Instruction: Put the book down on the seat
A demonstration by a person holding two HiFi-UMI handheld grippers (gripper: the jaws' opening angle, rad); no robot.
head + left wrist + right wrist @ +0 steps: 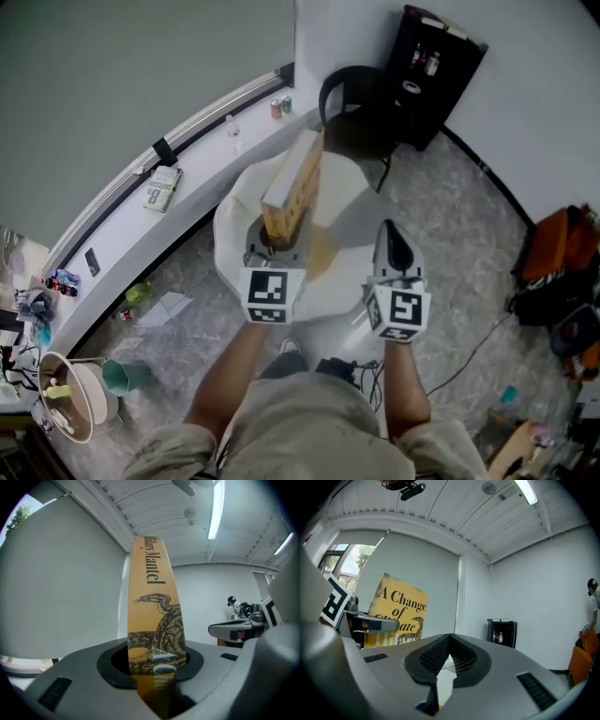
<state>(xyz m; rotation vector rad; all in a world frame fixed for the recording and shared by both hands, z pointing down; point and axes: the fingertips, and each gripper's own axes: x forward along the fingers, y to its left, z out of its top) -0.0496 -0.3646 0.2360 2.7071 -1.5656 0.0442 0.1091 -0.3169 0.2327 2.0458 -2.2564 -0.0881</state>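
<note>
Left claw (273, 242) clamping upright yellow book (292, 180), right claw (392, 239) closed

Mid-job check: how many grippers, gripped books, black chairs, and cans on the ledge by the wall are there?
Grippers: 2, left gripper and right gripper
Gripped book: 1, in the left
Black chair: 1
Cans on the ledge: 2
Total: 6

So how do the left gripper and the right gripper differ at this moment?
The left gripper is clamped on the yellow book, which stands upright between its jaws; the right gripper holds nothing. The left gripper's jaws stand apart by the book's thickness; the right gripper's jaws meet at the tips. Both point level, side by side.
</note>
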